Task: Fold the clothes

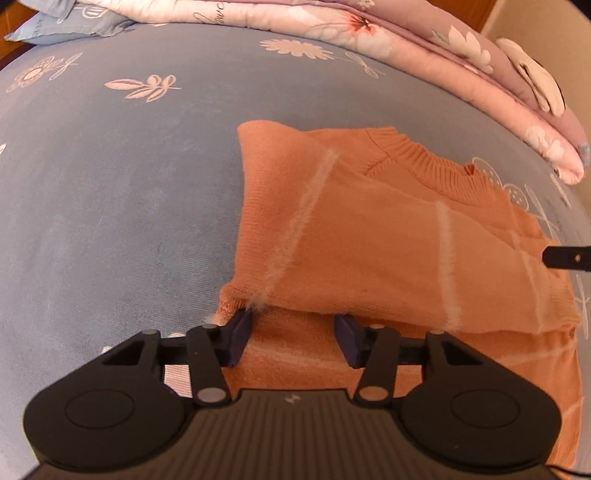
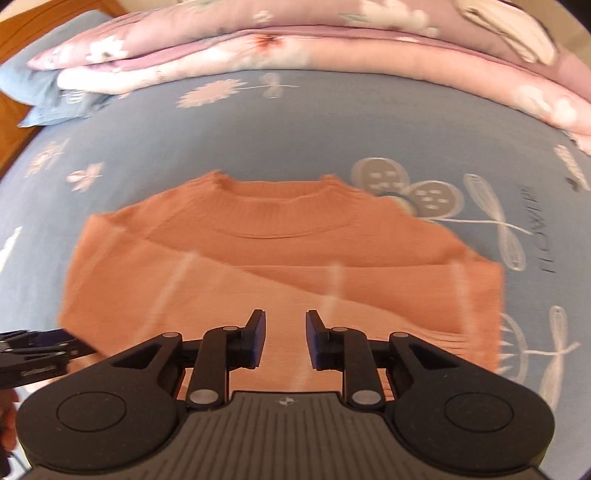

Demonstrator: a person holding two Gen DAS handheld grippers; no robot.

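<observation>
An orange knit sweater (image 1: 369, 236) with pale stripes lies on the blue floral bedsheet (image 1: 110, 184), its sleeves folded across the body and the ribbed collar at the far side. It also shows in the right wrist view (image 2: 280, 258). My left gripper (image 1: 293, 325) is open, its fingers low over the sweater's near left edge, holding nothing. My right gripper (image 2: 285, 332) is open and empty above the sweater's lower middle. The right gripper's tip shows at the right edge of the left wrist view (image 1: 565, 258); the left gripper shows at the left edge of the right wrist view (image 2: 37, 350).
A folded pink and lilac floral quilt (image 2: 332, 44) lies along the far side of the bed. A blue pillow (image 2: 44, 96) sits at the far left. Wooden furniture (image 2: 22, 22) shows behind it.
</observation>
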